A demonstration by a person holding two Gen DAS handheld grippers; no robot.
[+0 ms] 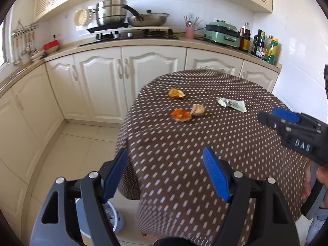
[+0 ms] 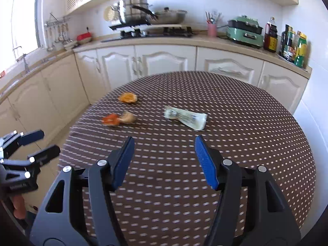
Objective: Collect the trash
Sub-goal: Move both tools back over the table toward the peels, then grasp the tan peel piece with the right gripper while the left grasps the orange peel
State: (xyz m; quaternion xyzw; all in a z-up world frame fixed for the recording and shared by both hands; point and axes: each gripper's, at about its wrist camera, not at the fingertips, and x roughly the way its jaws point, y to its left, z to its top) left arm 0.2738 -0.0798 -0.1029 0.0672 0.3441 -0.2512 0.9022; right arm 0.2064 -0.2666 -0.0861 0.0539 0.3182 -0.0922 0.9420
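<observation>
Polka-dot tablecloth [image 2: 246, 123], cream cabinets [image 2: 164, 61] — tiled floor [image 1: 82, 143]

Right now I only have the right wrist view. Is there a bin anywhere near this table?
Observer: Yes. The left wrist view shows a pale bin on the floor beside the table, below the left gripper.
Operator: Is anything in it?
Observer: Something is inside, but it is too blurred and too hidden to name.
Operator: Is the left gripper carrying a piece?
Observer: No. From its own camera, both blue pads stand apart with nothing between them.
</observation>
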